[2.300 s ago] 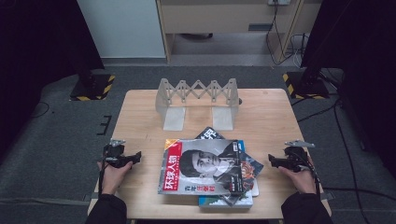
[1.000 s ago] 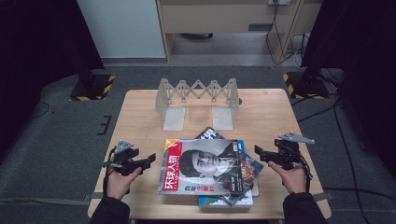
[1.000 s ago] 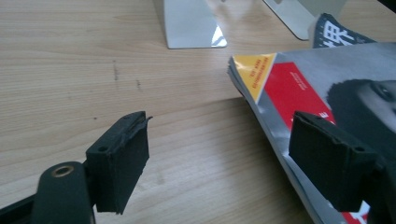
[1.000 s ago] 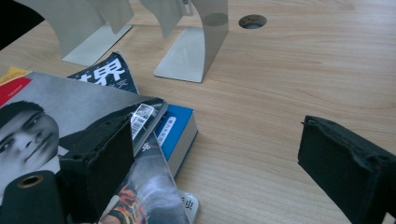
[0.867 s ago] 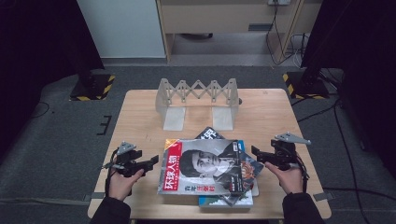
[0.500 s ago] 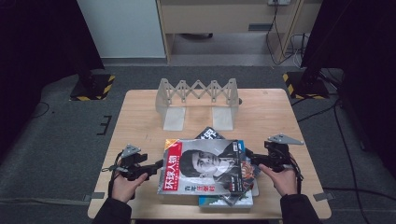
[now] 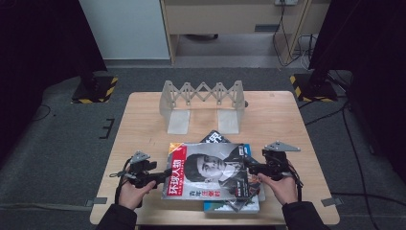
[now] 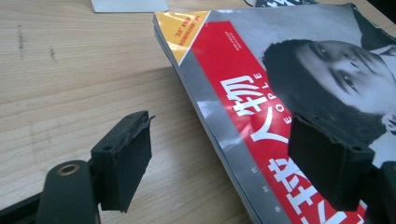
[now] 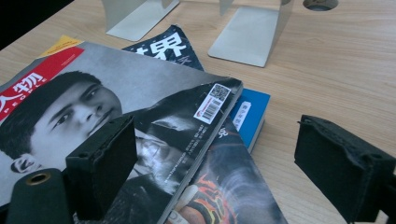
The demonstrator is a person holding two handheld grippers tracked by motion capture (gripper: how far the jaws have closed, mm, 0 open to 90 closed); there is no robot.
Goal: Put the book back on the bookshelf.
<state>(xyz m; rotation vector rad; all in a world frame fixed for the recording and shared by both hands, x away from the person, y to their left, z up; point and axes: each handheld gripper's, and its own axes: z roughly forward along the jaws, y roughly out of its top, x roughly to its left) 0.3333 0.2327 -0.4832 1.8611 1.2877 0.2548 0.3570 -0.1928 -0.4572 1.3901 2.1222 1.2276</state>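
Note:
A stack of magazines lies at the table's front middle. The top magazine (image 7: 206,170) has a red title band and a black-and-white portrait cover (image 8: 261,93) (image 9: 140,84). My left gripper (image 7: 162,177) is open at the magazine's left spine edge; in the left gripper view (image 8: 226,140) one jaw is over the bare wood and the other over the red band. My right gripper (image 7: 251,167) is open at the stack's right edge (image 9: 219,154), with one jaw over the cover and the other over the table. Neither holds anything.
Under the top magazine lie a dark magazine with white characters (image 9: 168,46), a blue book (image 9: 250,114) and a colourful magazine (image 9: 229,186). A grey folding book rack (image 7: 203,96) stands at the back middle, its flat feet (image 9: 250,42) reaching toward the stack.
Both grippers have moved inward from the table's sides to the left and right edges of the magazine stack. The magazines have not moved.

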